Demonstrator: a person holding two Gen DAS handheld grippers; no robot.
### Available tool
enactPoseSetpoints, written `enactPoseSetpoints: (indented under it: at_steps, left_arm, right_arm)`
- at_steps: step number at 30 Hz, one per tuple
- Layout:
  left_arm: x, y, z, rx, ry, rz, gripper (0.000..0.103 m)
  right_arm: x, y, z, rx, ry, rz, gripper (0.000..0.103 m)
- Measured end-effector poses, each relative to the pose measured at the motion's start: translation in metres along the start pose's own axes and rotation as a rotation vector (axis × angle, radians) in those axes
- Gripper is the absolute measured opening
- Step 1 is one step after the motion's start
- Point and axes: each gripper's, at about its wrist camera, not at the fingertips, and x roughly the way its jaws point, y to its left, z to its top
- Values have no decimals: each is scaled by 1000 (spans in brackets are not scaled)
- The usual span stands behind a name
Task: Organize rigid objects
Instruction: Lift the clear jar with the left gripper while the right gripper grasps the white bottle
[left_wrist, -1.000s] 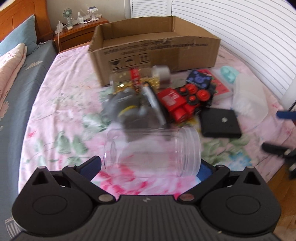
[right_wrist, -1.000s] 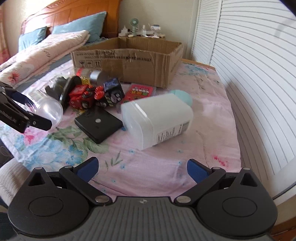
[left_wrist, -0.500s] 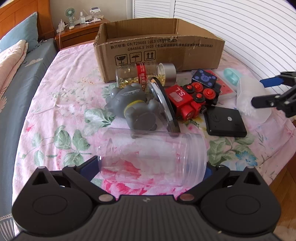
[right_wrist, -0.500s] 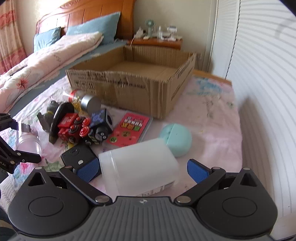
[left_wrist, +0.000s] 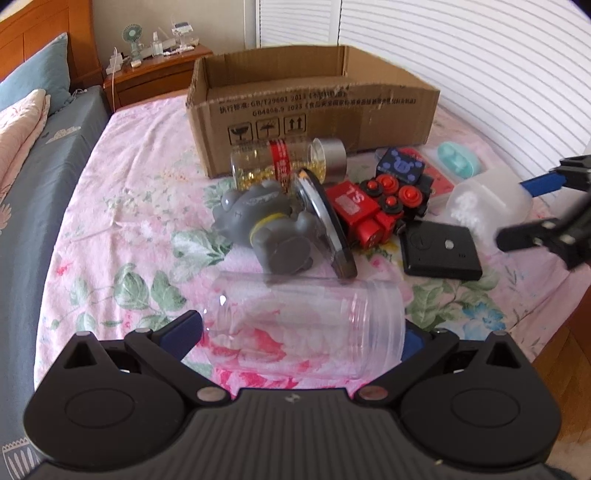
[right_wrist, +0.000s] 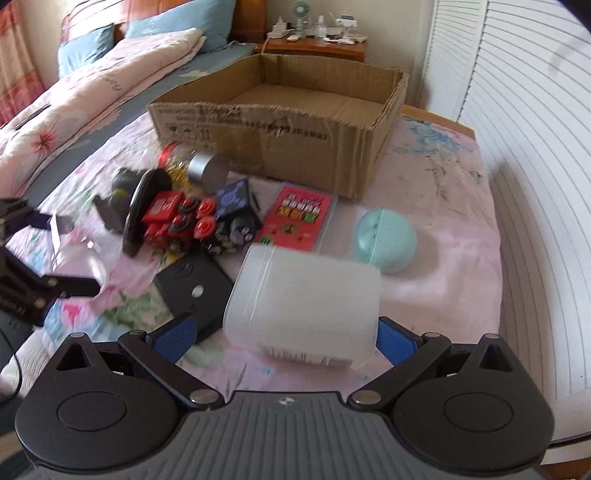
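Note:
My left gripper (left_wrist: 299, 334) is shut on a clear plastic jar (left_wrist: 303, 325), held sideways across its jaws above the flowered bed. My right gripper (right_wrist: 280, 332) stands around a frosted white plastic container (right_wrist: 303, 306) lying on the bed; the blue pads (right_wrist: 173, 334) sit at its sides, and whether they press it is unclear. An open cardboard box (right_wrist: 280, 122) stands at the back; it also shows in the left wrist view (left_wrist: 314, 107). The frosted container (left_wrist: 487, 203) and the right gripper (left_wrist: 539, 210) show at the right of the left wrist view.
A heap lies before the box: grey toy (left_wrist: 269, 225), pill bottle (left_wrist: 284, 162), red toy truck (left_wrist: 373, 210), black flat box (left_wrist: 439, 247), dark blue cube (left_wrist: 400, 166), red card pack (right_wrist: 295, 218), mint case (right_wrist: 384, 240). The bed's edge is near at right.
My right gripper has come forward and down until the frosted container lies between its fingers. My left gripper keeps the clear jar and has shifted slightly.

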Motion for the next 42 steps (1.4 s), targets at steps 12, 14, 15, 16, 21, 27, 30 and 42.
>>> enactPoseSetpoints:
  at_steps: [12, 14, 15, 16, 21, 27, 30, 42]
  left_arm:
    - [-3, -8, 0, 44, 13, 0, 99]
    - [-4, -6, 1, 31, 9, 1, 99]
    - [-4, -6, 1, 27, 8, -1, 99]
    - [-4, -6, 1, 26, 6, 0, 99]
    - [-2, -6, 3, 25, 12, 0, 91]
    - [-4, -3, 7, 48, 17, -18, 91]
    - [-9, 1, 11, 60, 14, -34, 91]
    - [-36, 9, 53, 116, 3, -65, 91]
  right_arm:
    - [25, 9, 18, 65, 95, -134, 96]
    - [24, 9, 18, 72, 92, -135, 94]
    - [23, 9, 18, 77, 91, -135, 94]
    - [23, 9, 18, 80, 89, -136, 90]
    - [22, 11, 17, 73, 81, -139, 87]
    - [20, 12, 17, 56, 75, -134, 87]
    - [16, 12, 18, 42, 73, -132, 87]
    - [-16, 16, 40, 6, 14, -82, 87]
